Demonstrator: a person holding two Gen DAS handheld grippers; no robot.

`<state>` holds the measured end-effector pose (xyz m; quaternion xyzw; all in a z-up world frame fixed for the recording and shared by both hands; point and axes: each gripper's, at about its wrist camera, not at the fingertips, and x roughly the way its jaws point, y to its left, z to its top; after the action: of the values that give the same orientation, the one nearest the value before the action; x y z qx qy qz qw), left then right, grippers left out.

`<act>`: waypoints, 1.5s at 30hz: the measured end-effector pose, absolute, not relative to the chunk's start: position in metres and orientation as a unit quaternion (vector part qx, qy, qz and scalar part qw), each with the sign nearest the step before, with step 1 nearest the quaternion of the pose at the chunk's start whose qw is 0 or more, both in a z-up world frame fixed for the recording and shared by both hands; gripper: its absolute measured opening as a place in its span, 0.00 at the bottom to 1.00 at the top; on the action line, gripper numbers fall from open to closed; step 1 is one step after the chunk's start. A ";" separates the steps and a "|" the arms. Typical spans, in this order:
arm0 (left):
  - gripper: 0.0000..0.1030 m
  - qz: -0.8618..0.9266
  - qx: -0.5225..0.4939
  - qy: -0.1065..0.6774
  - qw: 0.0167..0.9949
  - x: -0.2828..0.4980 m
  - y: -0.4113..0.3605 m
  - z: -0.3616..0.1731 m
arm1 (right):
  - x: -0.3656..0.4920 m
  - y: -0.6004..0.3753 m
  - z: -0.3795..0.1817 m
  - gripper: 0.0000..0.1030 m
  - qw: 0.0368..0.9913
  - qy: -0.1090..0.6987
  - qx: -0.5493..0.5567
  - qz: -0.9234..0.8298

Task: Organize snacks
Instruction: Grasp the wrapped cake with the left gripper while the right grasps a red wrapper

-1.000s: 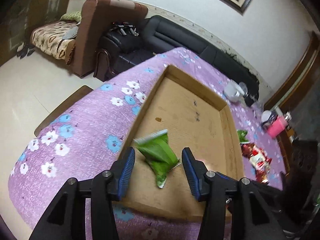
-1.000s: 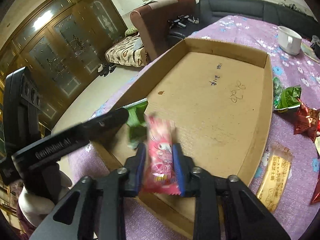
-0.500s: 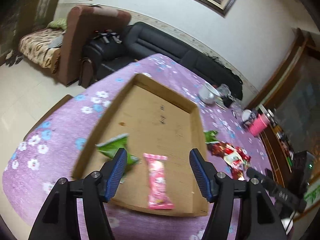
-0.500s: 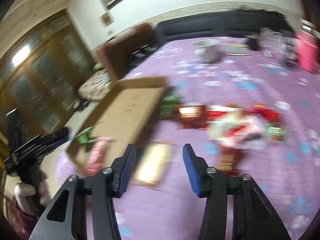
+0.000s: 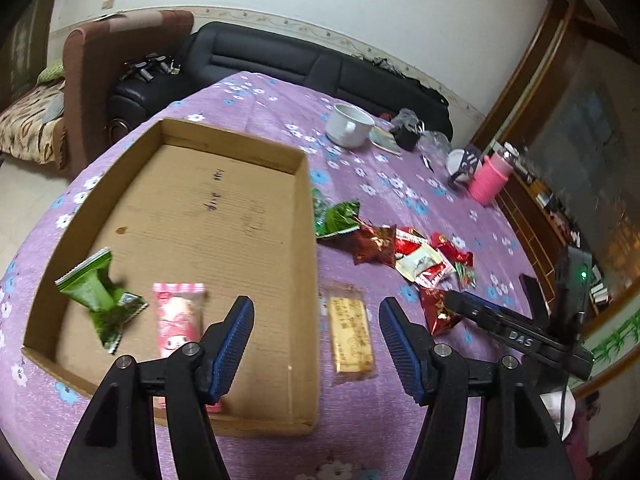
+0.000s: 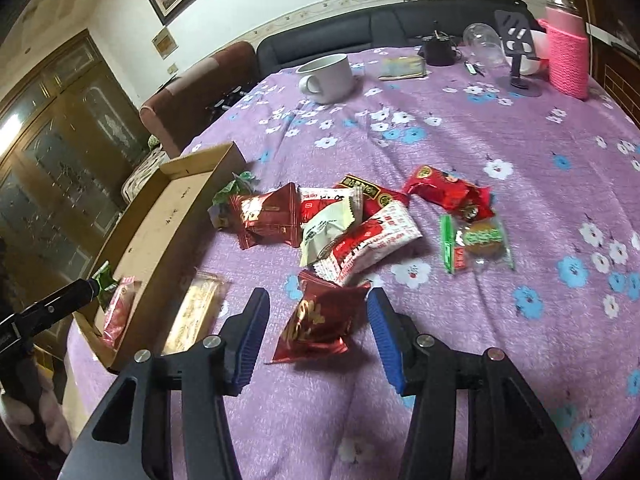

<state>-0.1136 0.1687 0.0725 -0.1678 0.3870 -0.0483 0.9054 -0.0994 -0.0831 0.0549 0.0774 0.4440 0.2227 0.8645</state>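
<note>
The right tool [image 6: 316, 338] hangs wide and empty, its blue pads either side of a dark red snack packet [image 6: 320, 320] lying on the purple flowered surface [image 6: 500, 128]; whether the pads touch the wrapper is hard to tell from this view. The left tool [image 5: 314, 344] is equally wide and empty, poised over the near right wall of the cardboard tray [image 5: 308, 216], with a long yellow biscuit pack [image 5: 352, 334] on the cloth just right of that wall.

Inside the tray, at its near left end, lie a green packet [image 5: 98, 294] and a pink packet [image 5: 176, 322] side by side; the rest of the tray floor is bare.

Beyond the dark red packet, a loose heap of snacks [image 6: 344, 220] remains on the cloth: several red wrappers, a white one, a clear pack with a green strip off to the right, and a green wrapper against the tray's outer wall. Farther back stand a white mug [image 6: 328, 78] and a pink knitted bottle [image 6: 566, 58].

By this showing the job is barely started: two packets in, about ten left outside. The dark red packet looks the likely next pick.
</note>
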 end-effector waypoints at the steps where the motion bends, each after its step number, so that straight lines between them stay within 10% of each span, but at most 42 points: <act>1: 0.67 -0.049 -0.165 0.390 0.905 -0.112 0.166 0.072 | -0.100 -0.084 0.053 0.48 0.865 0.443 0.077 0.223; 12: 0.69 -0.079 -0.126 0.421 0.895 -0.090 0.122 0.058 | -0.098 -0.069 0.039 0.48 0.865 0.450 0.054 0.216; 15: 0.69 -0.083 -0.109 0.435 0.890 -0.083 0.113 0.048 | -0.099 -0.068 0.039 0.32 0.868 0.448 0.042 0.211; 45: 0.80 -0.164 -0.005 0.440 0.883 -0.072 0.059 0.026 | -0.099 -0.081 0.037 0.32 0.862 0.452 0.080 0.216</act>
<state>-0.0718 0.0588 0.0265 -0.0052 0.4403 -0.1638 0.8828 -0.0986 -0.0812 0.0372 0.0805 0.4525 0.2158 0.8615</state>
